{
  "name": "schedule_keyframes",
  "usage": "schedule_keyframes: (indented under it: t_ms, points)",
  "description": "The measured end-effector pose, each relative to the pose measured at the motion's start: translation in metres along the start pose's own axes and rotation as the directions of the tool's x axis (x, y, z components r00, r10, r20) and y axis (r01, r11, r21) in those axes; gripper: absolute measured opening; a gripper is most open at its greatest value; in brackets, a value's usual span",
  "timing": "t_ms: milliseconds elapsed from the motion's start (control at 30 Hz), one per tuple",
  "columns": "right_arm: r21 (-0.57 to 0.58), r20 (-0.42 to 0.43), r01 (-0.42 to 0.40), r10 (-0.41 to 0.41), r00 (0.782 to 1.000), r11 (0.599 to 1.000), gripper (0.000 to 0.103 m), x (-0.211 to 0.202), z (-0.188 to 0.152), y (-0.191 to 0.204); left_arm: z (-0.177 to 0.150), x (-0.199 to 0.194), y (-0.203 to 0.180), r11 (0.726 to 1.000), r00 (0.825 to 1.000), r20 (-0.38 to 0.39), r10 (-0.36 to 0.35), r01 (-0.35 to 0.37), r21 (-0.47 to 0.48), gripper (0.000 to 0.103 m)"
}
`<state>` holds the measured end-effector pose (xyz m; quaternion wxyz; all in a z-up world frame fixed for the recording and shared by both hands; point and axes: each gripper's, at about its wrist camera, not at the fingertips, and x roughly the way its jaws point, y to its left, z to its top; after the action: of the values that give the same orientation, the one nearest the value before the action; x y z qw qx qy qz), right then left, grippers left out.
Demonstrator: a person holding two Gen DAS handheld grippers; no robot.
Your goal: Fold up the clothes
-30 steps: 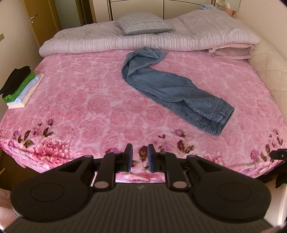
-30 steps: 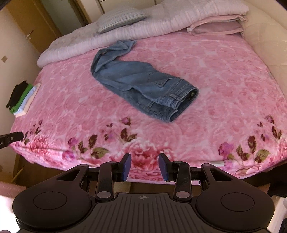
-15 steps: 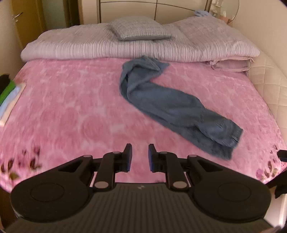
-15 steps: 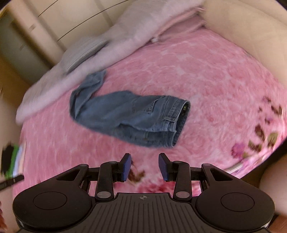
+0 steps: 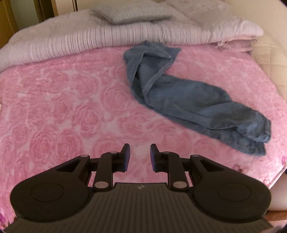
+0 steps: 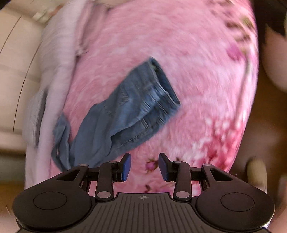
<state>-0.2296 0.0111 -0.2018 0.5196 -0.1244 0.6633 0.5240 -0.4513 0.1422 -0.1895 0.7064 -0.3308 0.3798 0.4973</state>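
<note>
My left gripper (image 5: pixel 138 155) hangs with its jaws parted and nothing between them, above the pink rose-patterned blanket (image 5: pixel 62 111), aimed up the bed; I judge this spread stance suits a pinch on cloth, since there is room for a layer of denim to enter. My right gripper (image 6: pixel 144 165) is likewise spread and empty, and its view is rolled and motion-blurred, so finer detail there cannot be read. The jeans (image 5: pixel 183 100) lie crumpled on the blanket ahead and to the right of the left gripper, well apart from both tools: the waistband end (image 6: pixel 161 93) points toward the foot of the bed, while the legs bunch and twist near the pale ribbed duvet (image 5: pixel 89 41) at the head. The garment is not flat or squared, so I judge it needs spreading before any fold holds. A grey pillow (image 5: pixel 131 12) rests on the duvet.
</note>
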Motion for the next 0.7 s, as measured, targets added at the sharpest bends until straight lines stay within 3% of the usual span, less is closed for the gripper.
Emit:
schedule_keyframes:
  t_ms: [100, 367, 500, 700]
  points:
    - [0.091, 0.022, -0.017, 0.015, 1.000, 0.996, 0.038, 0.016, -0.006, -0.008, 0.014, 0.034, 0.009, 1.000, 1.000, -0.015, -0.021, 0.021, 0.003, 0.021]
    - [0.235, 0.084, 0.018, -0.038, 0.996, 0.972, 0.038, 0.083, -0.004, -0.026, 0.061, 0.132, 0.016, 1.000, 1.000, 0.003, -0.016, 0.016, -0.004, 0.025]
    - [0.314, 0.110, 0.009, -0.046, 0.993, 0.949, 0.047, 0.115, 0.001, -0.035, 0.090, 0.176, 0.018, 1.000, 1.000, 0.013, -0.021, 0.021, -0.001, 0.025]
    - [0.362, 0.168, 0.058, -0.127, 0.978, 0.930, 0.052, 0.145, 0.012, -0.042, 0.137, 0.228, 0.014, 0.998, 0.998, 0.059, -0.009, 0.005, 0.063, 0.031]
